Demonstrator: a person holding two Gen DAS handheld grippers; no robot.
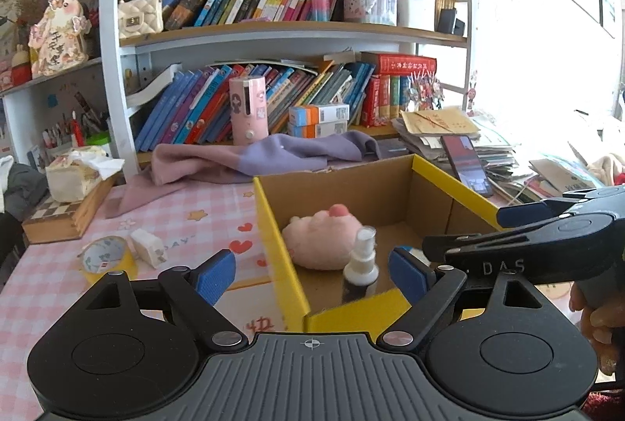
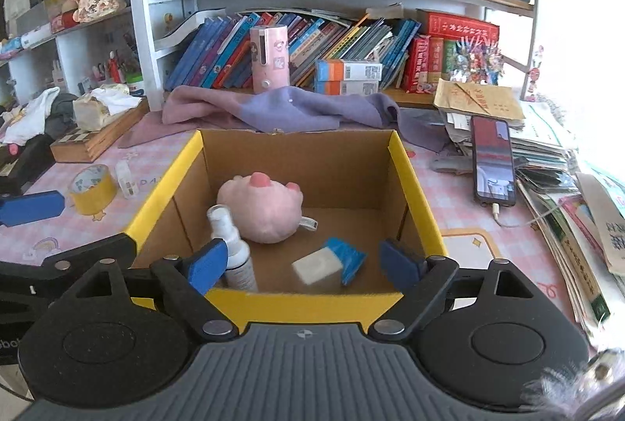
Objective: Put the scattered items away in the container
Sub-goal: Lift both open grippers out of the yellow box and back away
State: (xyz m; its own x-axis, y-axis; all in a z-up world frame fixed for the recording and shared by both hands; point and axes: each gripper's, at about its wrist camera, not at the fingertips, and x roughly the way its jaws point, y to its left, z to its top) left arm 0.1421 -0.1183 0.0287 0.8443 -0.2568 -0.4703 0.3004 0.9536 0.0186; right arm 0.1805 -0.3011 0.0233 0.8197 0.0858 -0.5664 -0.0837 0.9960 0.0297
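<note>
Over the cardboard box [image 2: 297, 163] with its yellow rim, both tools hang with nothing in them: the left tool [image 1: 312, 274] has its blue pads spread wide, and the right tool [image 2: 304, 264] is spread just as wide, no item between either pair. Inside the box lie a pink plush toy [image 2: 261, 206], a white spray bottle [image 2: 234, 253] and, near the front wall, a white block beside a blue packet [image 2: 343, 258]; the block looks blurred, so I would not swear it is at rest.

Out on the pink checked worktop [image 1: 58, 284], left of the box, two things are not yet tidied: a yellow tape roll [image 1: 107, 258] and a small white wrapped piece [image 1: 148, 247] just beside it. As I judge it, the left tool is the nearer one for these. It should clear the box wall before swinging left, come down over the tape roll with the pads straddling its rim rather than its hole, and close firmly, since the roll may tip. The white piece sits close enough to be knocked.

Readable writing is scarce: "DAS" on the right tool's body as seen from the left wrist, and part of "DAY" printed on the worktop cover. Book spines are too small to read
</note>
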